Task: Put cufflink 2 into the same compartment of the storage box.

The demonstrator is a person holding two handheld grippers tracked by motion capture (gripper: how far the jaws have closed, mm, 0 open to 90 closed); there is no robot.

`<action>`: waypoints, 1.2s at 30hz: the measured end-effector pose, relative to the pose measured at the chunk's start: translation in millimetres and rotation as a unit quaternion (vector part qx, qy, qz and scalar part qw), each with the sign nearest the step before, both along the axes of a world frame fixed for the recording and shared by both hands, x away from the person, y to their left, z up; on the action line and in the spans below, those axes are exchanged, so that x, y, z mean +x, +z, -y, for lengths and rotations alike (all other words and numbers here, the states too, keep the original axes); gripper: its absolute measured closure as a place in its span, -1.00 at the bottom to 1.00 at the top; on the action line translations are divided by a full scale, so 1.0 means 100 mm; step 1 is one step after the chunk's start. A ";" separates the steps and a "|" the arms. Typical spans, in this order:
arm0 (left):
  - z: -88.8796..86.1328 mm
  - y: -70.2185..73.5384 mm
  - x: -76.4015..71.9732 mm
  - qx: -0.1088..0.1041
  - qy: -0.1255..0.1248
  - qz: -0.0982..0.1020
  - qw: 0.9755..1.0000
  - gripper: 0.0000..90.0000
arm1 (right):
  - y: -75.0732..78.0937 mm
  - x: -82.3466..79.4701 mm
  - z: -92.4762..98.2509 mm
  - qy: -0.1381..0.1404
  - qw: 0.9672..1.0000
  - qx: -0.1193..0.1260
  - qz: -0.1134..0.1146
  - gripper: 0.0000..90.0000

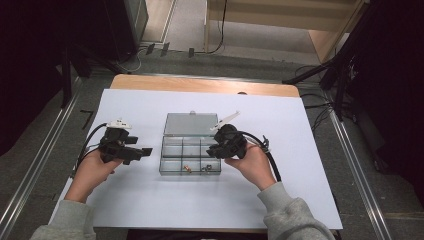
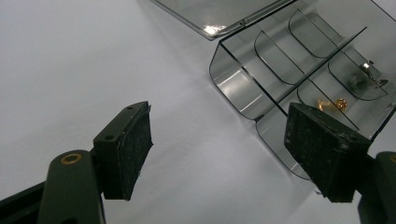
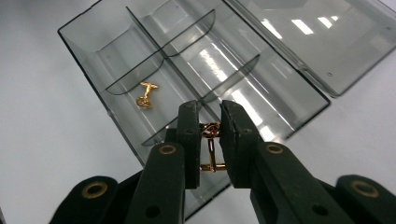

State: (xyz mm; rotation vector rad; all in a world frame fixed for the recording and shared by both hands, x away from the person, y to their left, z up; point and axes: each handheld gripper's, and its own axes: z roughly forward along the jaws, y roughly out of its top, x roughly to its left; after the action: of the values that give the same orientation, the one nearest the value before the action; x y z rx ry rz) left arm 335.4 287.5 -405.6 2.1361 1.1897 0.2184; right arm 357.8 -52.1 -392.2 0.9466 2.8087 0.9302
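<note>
The high view looks steeply down on the whole desk (image 1: 150,210), while both gripper views sit close and low, sharing the clear box (image 1: 190,150) at frame centre.

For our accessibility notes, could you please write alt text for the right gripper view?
The right hand-held gripper is shut on a small gold cufflink above a clear plastic compartment box. Another gold cufflink lies in one compartment, and the box's open lid lies flat beside it.

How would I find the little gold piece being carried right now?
On the white sheet lies an open clear compartment box. Above its near edge the right tongs pinch a gold cufflink. The other gold cufflink lies loose in a compartment.
</note>
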 end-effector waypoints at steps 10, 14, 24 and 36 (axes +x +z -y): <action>0.00 0.00 -0.02 0.001 0.002 0.000 1.000 -0.46 | -0.06 -0.04 -0.19 0.024 1.000 -0.005 -0.002 0.77; -0.01 0.00 -0.02 0.002 0.002 0.001 1.000 -0.46 | -0.09 -0.04 -0.23 0.029 1.000 -0.006 -0.003 0.77; 0.01 -0.01 -0.03 0.004 -0.001 -0.001 1.000 -0.46 | -0.18 -0.06 -0.38 0.041 0.999 0.001 -0.013 0.77; 0.00 -0.01 -0.03 0.006 -0.002 -0.001 1.000 -0.46 | -0.33 -0.08 -0.54 0.051 0.999 0.003 -0.015 0.76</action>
State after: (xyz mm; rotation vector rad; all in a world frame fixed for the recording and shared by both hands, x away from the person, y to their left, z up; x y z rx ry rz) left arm 332.0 287.3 -406.9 2.1481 1.1887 0.2223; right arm 349.8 2.0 -425.3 0.8310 2.9063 0.9425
